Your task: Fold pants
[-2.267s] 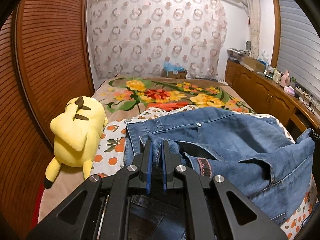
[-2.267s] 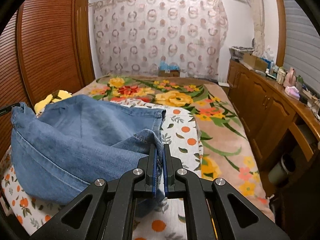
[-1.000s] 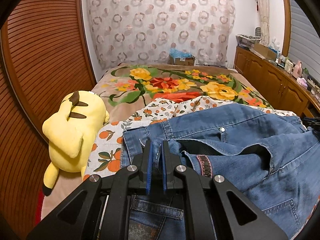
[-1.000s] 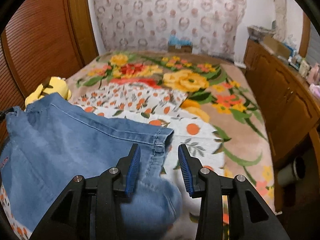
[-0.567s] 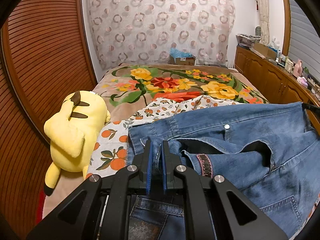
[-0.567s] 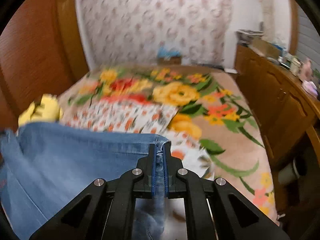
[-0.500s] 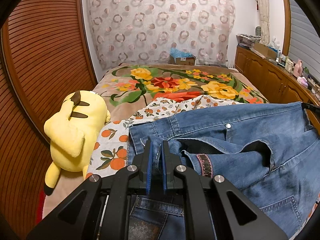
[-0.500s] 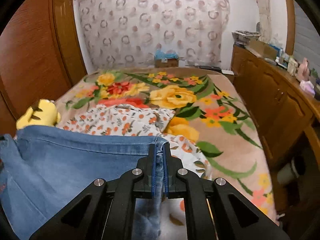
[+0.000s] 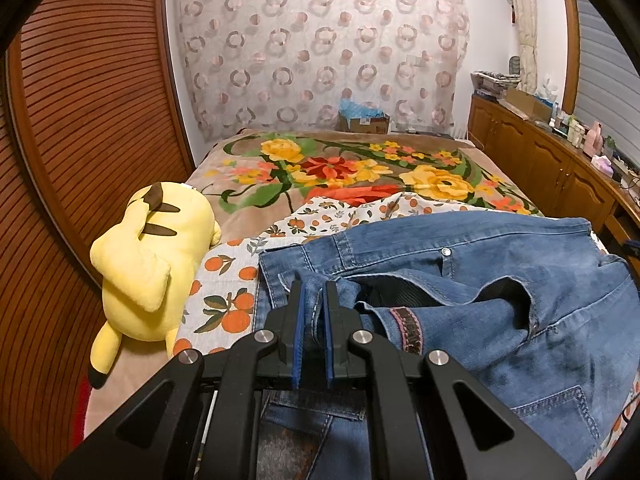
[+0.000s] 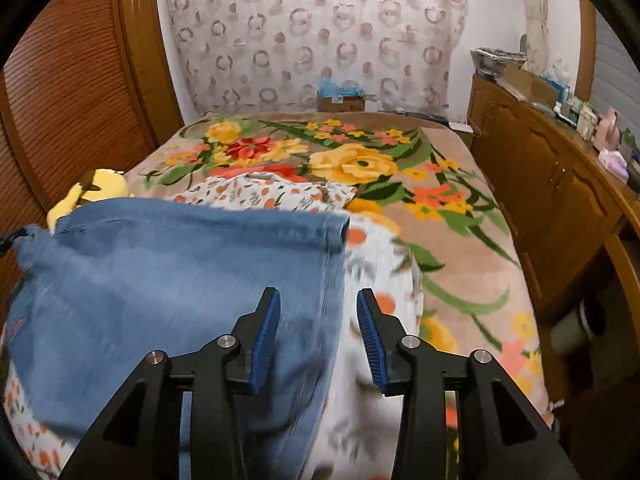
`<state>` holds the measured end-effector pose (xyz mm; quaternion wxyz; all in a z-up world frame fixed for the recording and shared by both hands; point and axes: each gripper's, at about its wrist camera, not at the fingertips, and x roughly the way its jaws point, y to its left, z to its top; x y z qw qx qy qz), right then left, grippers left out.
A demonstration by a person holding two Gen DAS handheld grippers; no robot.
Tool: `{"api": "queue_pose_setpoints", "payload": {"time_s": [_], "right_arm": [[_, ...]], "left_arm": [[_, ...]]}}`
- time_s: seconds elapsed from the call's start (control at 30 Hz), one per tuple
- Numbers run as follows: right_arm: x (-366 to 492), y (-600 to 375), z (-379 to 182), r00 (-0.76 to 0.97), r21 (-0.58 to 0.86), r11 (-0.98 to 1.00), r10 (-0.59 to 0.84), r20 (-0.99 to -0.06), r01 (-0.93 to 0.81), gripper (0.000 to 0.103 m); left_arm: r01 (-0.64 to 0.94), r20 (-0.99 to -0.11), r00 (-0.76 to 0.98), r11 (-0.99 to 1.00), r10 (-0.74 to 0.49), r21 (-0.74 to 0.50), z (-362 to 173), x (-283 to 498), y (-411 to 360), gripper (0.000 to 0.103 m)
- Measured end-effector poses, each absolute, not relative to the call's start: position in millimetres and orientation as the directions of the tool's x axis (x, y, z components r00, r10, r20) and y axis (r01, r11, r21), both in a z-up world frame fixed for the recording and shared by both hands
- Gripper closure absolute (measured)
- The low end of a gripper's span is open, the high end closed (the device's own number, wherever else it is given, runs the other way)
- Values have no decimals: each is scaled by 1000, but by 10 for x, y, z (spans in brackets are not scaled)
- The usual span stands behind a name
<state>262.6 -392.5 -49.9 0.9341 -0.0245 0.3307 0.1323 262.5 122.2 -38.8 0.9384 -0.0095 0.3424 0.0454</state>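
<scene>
Blue denim pants (image 9: 480,280) lie on a white sheet with orange prints (image 9: 224,280) on the bed. My left gripper (image 9: 314,292) is shut on the waistband at the pants' left corner. In the right wrist view the pants (image 10: 180,280) lie spread flat, their right edge running between the fingers. My right gripper (image 10: 318,304) is open just above that edge and holds nothing.
A yellow plush toy (image 9: 152,252) lies left of the pants beside the wooden slatted wall (image 9: 80,120). The floral blanket (image 10: 360,168) covers the bed beyond. Wooden cabinets (image 10: 560,200) with clutter run along the right side.
My right gripper, shut on the pants' edge half a second ago, has opened and let the denim drop flat. The left gripper stays shut on the waistband.
</scene>
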Motion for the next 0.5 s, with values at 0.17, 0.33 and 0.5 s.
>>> {"api": "queue_pose_setpoints", "payload": {"time_s": [0.17, 0.33, 0.5], "right_arm": [[2525, -3992, -535, 703, 93, 952, 279, -655, -291, 52], [2612, -3983, -583, 660, 113, 947, 291, -693, -300, 64], [2521, -4026, -361, 695, 104, 925, 346, -631, -365, 98]], "left_arm": [[-93, -623, 778, 996, 79, 9, -310, 2559, 1193, 94], [-89, -586, 806, 996, 80, 12, -133, 2475, 1164, 94], [-89, -549, 833, 996, 71, -6, 77, 2430, 1194, 94]]}}
